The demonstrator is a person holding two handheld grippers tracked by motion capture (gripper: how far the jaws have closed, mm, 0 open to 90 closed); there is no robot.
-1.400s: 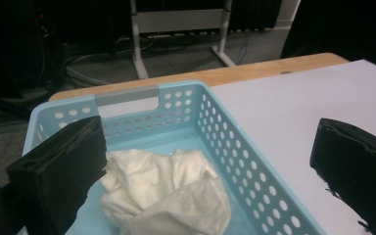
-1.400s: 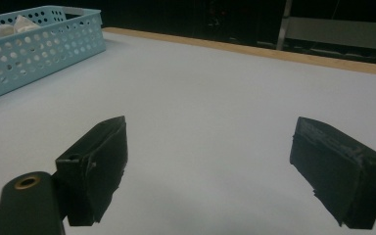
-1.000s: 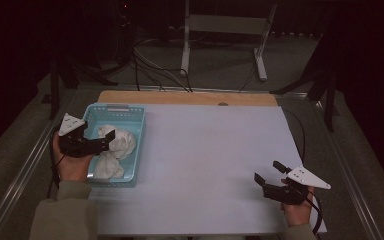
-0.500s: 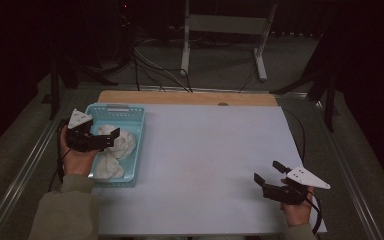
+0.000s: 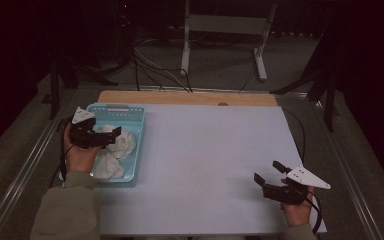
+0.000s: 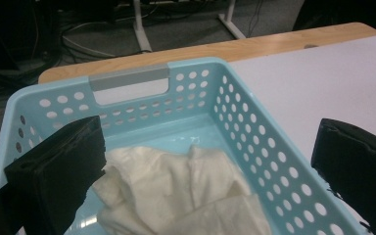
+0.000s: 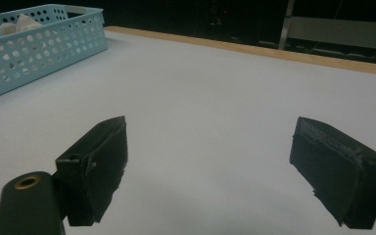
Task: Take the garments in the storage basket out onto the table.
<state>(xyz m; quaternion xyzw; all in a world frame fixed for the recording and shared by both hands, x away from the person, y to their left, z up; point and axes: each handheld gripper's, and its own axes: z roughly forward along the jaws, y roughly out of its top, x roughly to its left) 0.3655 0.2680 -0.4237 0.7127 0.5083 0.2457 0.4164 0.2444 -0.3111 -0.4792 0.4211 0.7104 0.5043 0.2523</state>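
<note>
Hovering left gripper (image 6: 205, 166), jaws apart, seemingly above cloth (image 6: 176, 196)

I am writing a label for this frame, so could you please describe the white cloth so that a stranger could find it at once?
Start at the white table and go to its left edge, where a light blue perforated basket sits. The white cloth lies crumpled inside it, just below the open left gripper. It is the only soft, pale thing there; everything around it is hard plastic.
</note>
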